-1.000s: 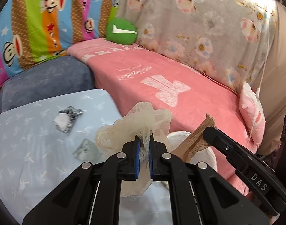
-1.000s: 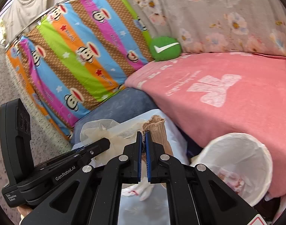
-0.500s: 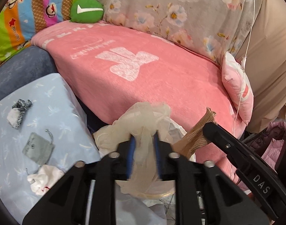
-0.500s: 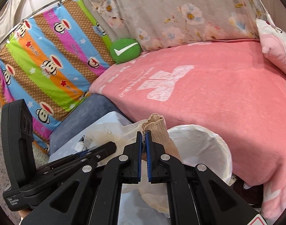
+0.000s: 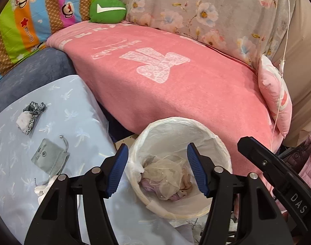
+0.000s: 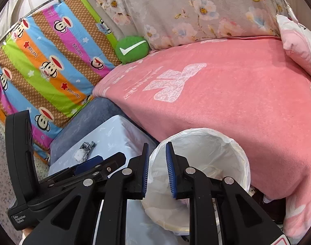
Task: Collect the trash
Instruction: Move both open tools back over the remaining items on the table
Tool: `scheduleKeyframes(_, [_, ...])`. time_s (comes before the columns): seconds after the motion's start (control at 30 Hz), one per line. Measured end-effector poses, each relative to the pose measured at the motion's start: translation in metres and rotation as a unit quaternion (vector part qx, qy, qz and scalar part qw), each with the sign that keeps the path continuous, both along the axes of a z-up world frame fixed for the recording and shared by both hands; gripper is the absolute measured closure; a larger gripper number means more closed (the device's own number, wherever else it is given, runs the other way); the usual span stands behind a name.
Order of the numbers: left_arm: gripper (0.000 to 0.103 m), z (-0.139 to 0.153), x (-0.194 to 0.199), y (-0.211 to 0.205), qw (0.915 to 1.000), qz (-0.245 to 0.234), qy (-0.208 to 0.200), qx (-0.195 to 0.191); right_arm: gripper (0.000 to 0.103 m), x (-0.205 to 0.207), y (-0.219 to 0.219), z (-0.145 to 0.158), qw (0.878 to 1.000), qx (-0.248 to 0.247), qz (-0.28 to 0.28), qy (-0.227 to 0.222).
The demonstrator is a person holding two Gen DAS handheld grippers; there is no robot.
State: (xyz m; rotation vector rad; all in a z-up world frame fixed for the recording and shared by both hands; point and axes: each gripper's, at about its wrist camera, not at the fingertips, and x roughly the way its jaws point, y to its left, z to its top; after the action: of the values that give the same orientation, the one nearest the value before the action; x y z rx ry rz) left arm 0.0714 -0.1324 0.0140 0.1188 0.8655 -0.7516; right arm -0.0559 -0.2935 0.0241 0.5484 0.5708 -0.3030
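Beside the pink blanket, both tongs, left gripper and right gripper, hung spread and empty over the bin, netting lying below them.

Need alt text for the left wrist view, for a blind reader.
The open left gripper hangs over a white-lined trash bin holding crumpled beige mesh. Left of it, a grey pouch and a black-and-white scrap lie on a pale blue cloth, beside a pink blanket.
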Motion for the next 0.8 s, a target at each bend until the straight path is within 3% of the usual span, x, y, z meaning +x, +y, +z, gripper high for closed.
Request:
scheduleKeyframes(0.4, [0.045,-0.011,0.013,0.038,0.9990,0.042,0.011,0.006,0.080,0.022,0.037,-0.006,0.999,-0.005,0.044,0.016])
scheduleKeyframes(0.5, [0.036,-0.017,0.018,0.053,0.9979,0.062,0.017,0.007,0.080,0.029,0.048,-0.009,0.998,-0.006,0.056,0.021])
scheduleKeyframes(0.8, [0.028,-0.046,0.033,0.098,0.9918,0.117,0.043,0.028,0.079,0.051,0.079,-0.023,0.995,-0.005,0.091,0.041])
